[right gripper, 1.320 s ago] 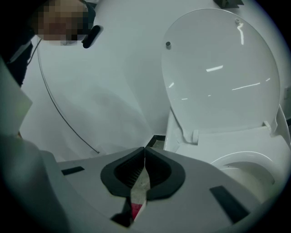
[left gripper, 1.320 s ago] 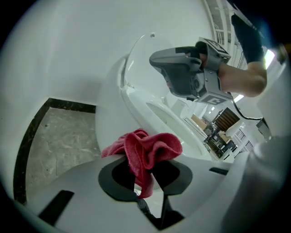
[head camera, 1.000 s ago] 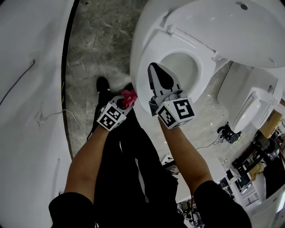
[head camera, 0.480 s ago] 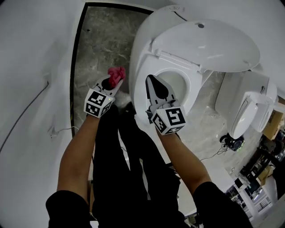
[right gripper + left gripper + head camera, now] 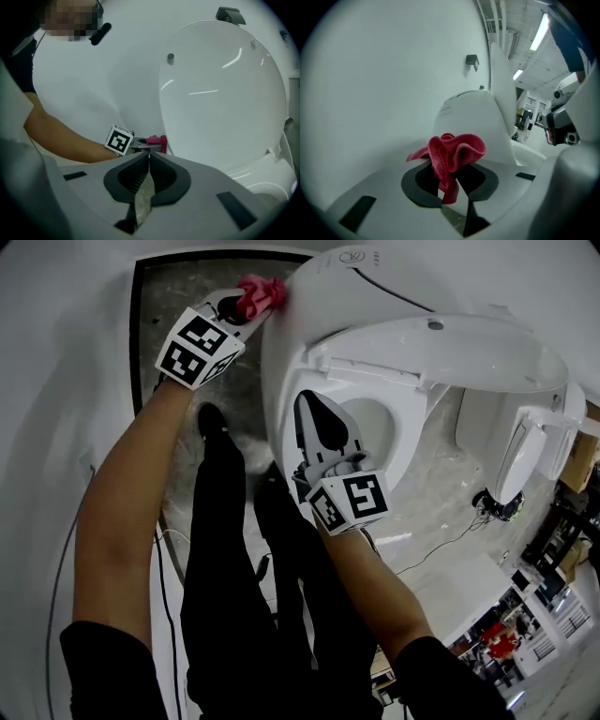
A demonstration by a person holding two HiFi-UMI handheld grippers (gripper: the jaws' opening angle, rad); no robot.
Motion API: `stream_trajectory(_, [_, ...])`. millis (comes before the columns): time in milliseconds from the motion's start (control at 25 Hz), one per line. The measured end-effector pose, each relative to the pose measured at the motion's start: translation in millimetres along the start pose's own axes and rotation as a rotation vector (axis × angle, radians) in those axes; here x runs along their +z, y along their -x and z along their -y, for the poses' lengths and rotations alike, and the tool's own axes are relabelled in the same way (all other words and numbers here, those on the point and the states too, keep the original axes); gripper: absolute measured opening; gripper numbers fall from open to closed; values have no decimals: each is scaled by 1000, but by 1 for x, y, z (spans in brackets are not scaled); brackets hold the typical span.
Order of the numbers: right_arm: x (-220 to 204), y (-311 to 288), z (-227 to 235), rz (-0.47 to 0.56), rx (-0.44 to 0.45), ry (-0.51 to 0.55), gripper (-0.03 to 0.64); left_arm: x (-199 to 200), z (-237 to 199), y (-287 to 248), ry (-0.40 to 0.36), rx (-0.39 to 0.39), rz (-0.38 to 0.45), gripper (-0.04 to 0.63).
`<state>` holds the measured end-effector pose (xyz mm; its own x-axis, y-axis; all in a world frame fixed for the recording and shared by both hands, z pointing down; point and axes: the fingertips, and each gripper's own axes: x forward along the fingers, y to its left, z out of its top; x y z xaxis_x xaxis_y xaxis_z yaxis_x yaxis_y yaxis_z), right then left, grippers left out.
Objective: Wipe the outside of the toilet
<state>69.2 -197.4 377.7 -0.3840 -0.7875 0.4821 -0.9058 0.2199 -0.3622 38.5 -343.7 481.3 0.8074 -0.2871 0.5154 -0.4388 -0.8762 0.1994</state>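
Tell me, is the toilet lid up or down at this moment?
Up. The lid stands raised over the toilet, leaving the bowl exposed in the head view; the right gripper view faces its inner side.

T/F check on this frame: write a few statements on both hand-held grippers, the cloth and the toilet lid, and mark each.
1. The left hand-held gripper is shut on a red cloth. True.
2. The right hand-held gripper also holds a cloth. False: its jaws are together with nothing between them.
3. The lid is down over the bowl. False: it is raised and the bowl is open.
4. The cloth is up by the outer side of the toilet, not in the bowl. True.
5. The right hand-held gripper is beside the cloth. False: it is apart from it, over the front of the toilet.
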Motion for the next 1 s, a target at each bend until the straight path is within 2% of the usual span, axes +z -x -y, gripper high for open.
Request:
stream_trajectory(200, [0,-3,-16,-1,-32,-25,34,22,-15,-17,-97,-57,-31,91])
stream_trajectory(320, [2,-11,-3,-1,-44,-39,34,20,-13,-34,-119,-87,-25,91])
stream_trajectory(440, [0,-15,10,-5,-56,-52,34,3,-3,-42,-128,-77,-24,91])
stream_trajectory(760, [-23,0,19,-48,-46,-37,34,-76,52,-30,7,-76,-77,91])
stream_trajectory(1000, [-63,25,23,-81,-4,-6,34,-126,102,-22,117,2,-54,91])
